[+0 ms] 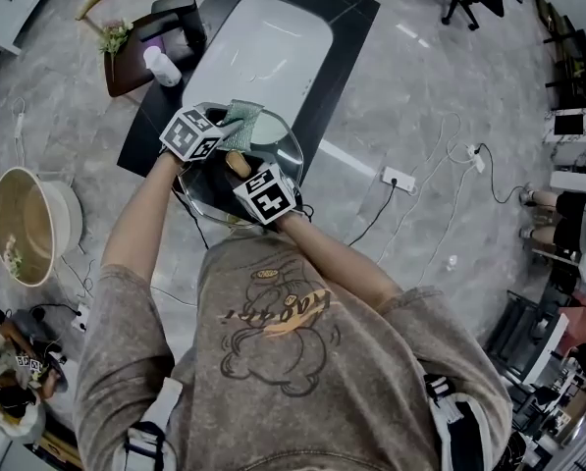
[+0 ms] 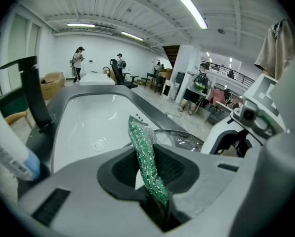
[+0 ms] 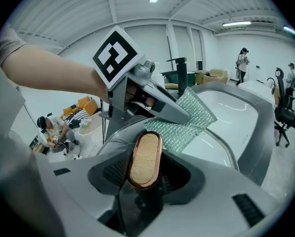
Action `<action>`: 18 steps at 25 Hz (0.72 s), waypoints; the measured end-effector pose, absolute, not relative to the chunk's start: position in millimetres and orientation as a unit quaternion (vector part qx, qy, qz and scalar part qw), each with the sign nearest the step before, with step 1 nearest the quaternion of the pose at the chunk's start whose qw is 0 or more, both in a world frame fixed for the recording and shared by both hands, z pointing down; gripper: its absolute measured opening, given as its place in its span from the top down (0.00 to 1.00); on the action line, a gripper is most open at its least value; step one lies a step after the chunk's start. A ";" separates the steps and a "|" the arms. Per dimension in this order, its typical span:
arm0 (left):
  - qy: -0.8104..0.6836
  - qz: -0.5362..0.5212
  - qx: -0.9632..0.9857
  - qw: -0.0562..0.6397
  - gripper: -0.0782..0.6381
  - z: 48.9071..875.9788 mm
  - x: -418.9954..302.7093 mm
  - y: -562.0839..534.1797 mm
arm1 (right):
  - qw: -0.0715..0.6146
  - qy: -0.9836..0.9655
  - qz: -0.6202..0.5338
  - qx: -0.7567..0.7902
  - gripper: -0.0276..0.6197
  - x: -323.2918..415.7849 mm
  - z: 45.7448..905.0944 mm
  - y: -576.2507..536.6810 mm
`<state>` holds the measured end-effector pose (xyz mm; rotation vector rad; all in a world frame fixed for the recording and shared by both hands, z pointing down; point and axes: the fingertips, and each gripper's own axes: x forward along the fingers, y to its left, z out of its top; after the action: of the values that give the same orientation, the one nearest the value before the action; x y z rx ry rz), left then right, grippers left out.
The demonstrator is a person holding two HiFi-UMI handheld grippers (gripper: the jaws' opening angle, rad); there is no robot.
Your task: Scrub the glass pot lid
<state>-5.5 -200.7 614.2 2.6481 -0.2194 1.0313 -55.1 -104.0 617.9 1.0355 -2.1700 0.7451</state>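
The glass pot lid [image 1: 273,145] is held over the near end of the white sink [image 1: 263,47], its rim also visible in the left gripper view [image 2: 184,138] and the right gripper view [image 3: 221,147]. My right gripper [image 3: 143,174] is shut on the lid's wooden, copper-rimmed knob [image 3: 145,159], also seen from above [image 1: 238,163]. My left gripper [image 2: 154,194] is shut on a green sparkly scrub cloth [image 2: 145,157]. That cloth [image 3: 187,120] lies against the top of the glass, at the lid's far edge [image 1: 243,116].
A black faucet [image 2: 33,95] and a white bottle [image 1: 162,66] stand at the sink's left. On the floor lie a round basin [image 1: 32,224] at left and a power strip with cables [image 1: 400,179] at right. Office chairs and people are farther off.
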 end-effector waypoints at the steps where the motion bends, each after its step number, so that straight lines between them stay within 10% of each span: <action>1: -0.084 0.359 0.918 0.145 0.78 614.0 -11.4 -202.8 | 0.309 -0.820 0.283 0.389 0.65 -55.4 617.5 -103.8; 18: -0.190 0.354 0.902 0.160 0.78 611.4 -90.0 -180.7 | 0.314 -0.827 0.277 0.376 0.64 -59.0 616.5 -108.2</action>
<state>-90.0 -180.7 611.4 2.5766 -0.5415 1.0103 -59.0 -108.2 616.5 0.9903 -2.1792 0.7308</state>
